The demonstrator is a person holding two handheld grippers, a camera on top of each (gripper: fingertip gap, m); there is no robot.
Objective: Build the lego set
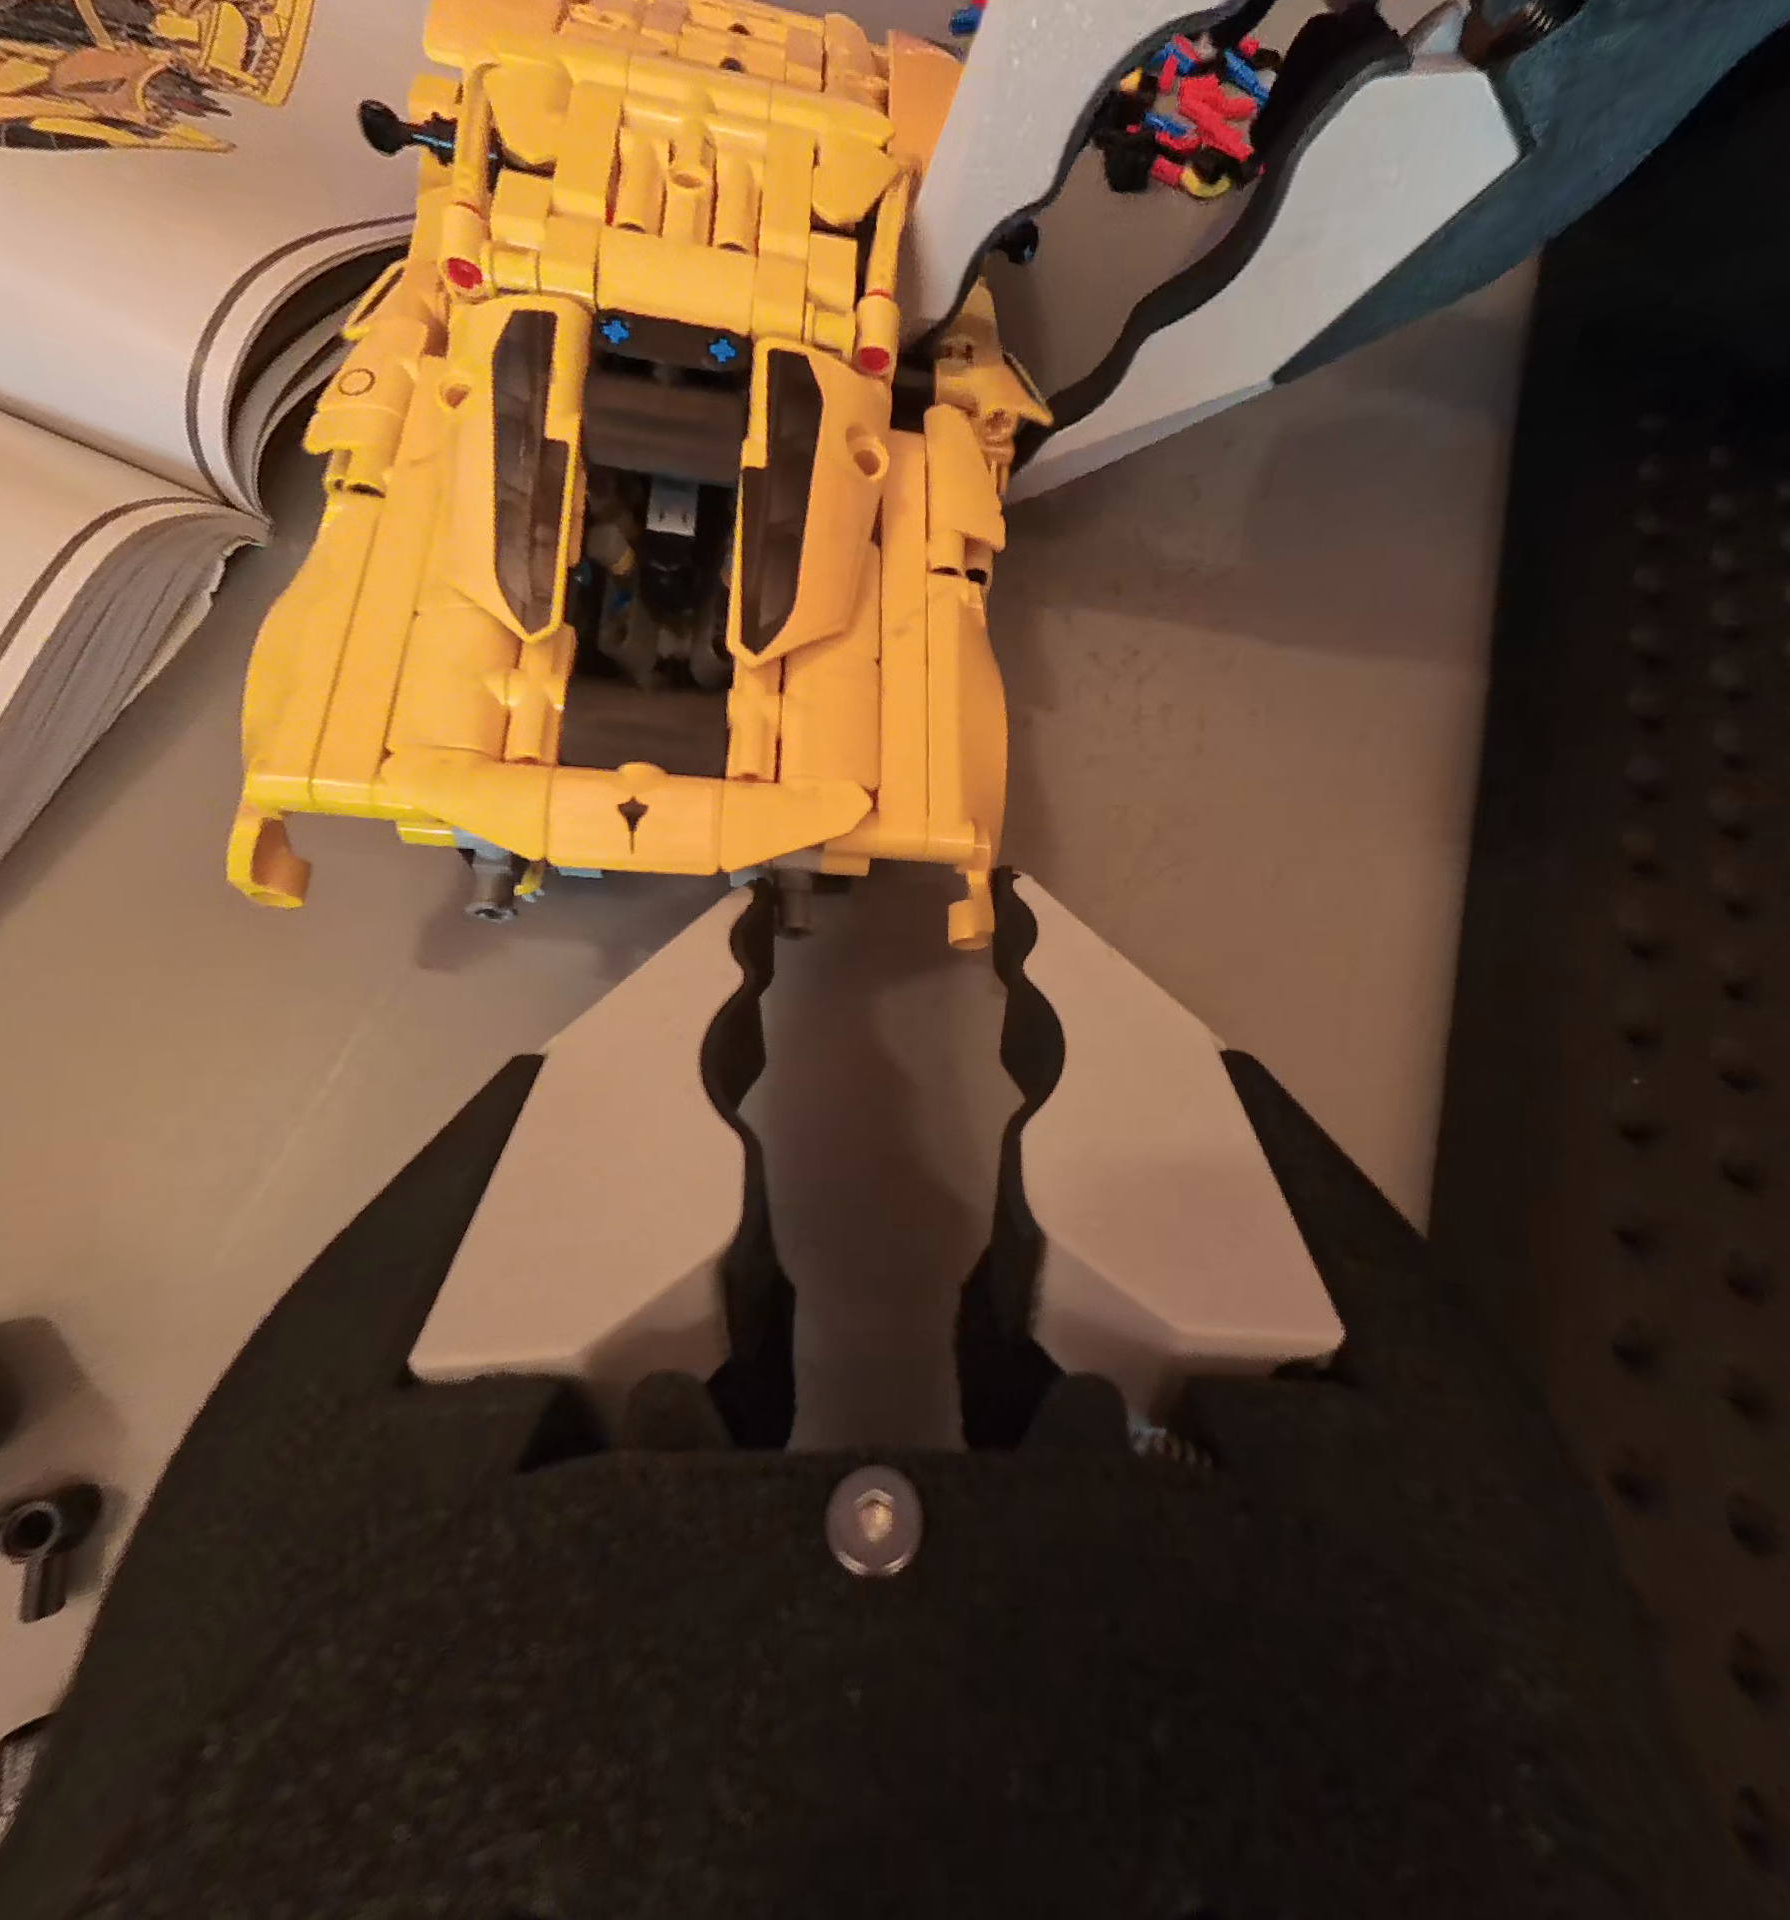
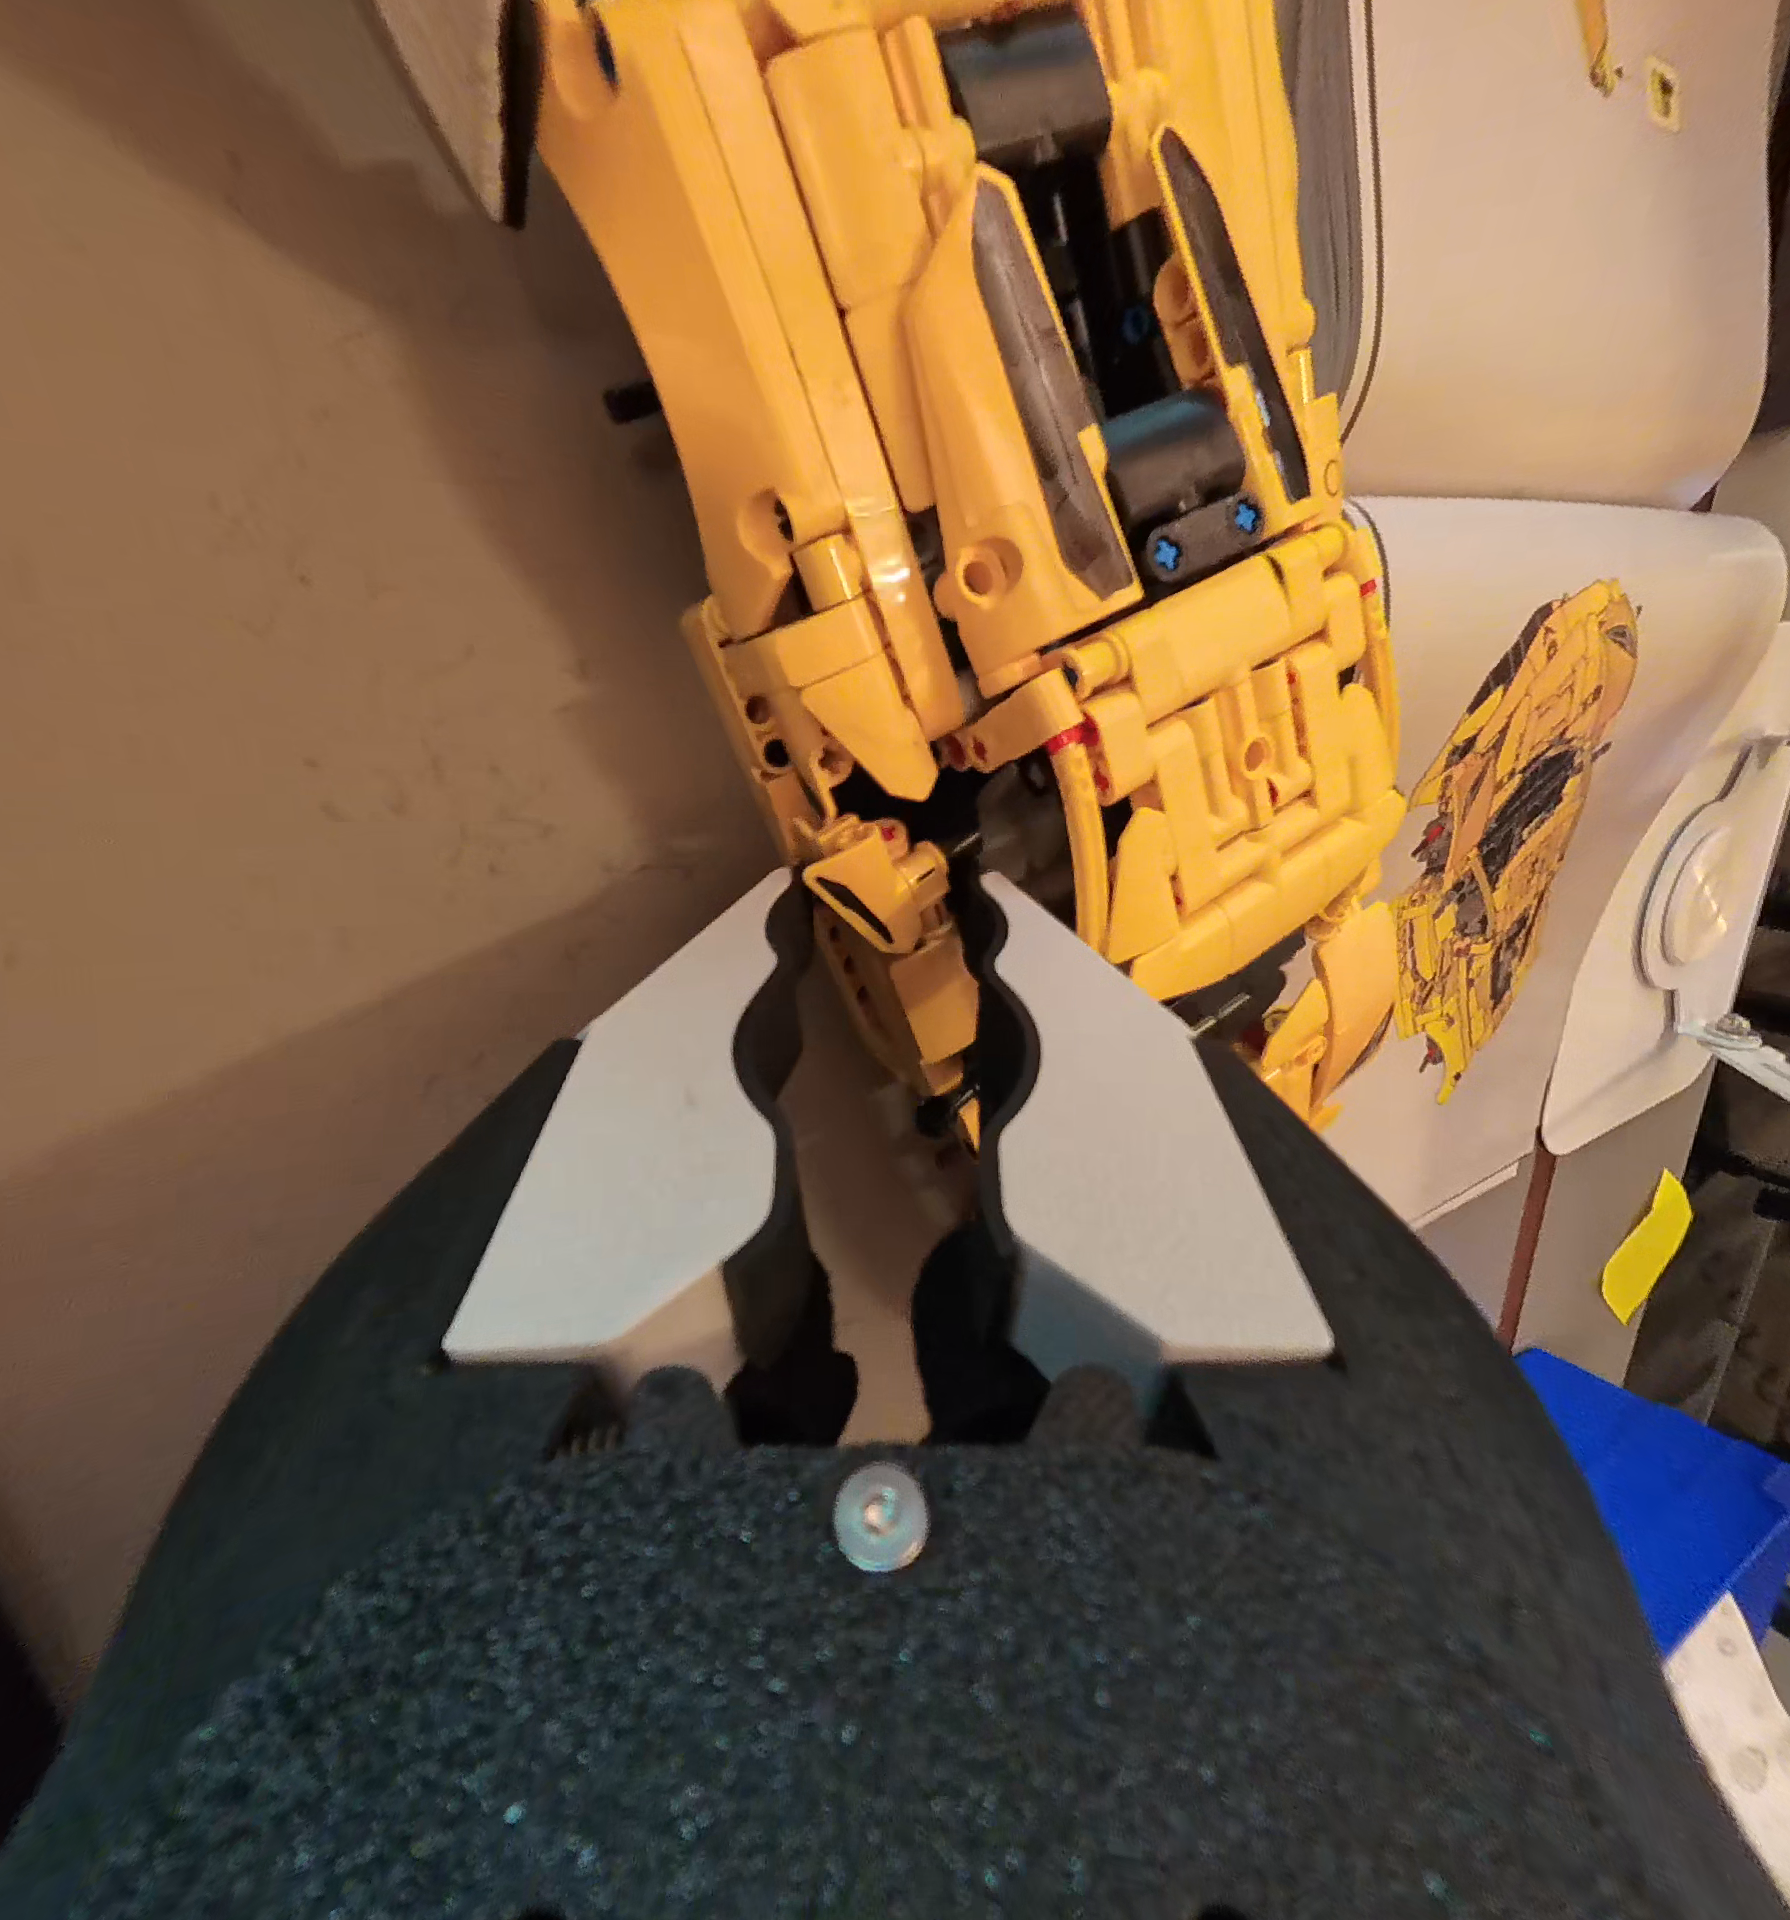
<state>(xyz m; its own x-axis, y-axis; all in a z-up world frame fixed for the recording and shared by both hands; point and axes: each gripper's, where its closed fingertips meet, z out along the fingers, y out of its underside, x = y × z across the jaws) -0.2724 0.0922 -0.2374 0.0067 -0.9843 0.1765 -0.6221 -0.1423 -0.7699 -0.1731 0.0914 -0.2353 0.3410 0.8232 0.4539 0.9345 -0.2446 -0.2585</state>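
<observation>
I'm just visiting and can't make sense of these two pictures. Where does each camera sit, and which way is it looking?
Left wrist view: sits on the left tool, looks down along its open fingers at the yellow lego car on the table; the right tool shows at the car's far side.
Right wrist view: sits on the right tool, looks along its fingers, shut on a small yellow sub-assembly, at the car.
Shared: the car and the open instruction book.

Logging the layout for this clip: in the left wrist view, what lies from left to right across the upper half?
Open instruction booklet → yellow lego car → right tongs → pile of small loose pieces.
</observation>
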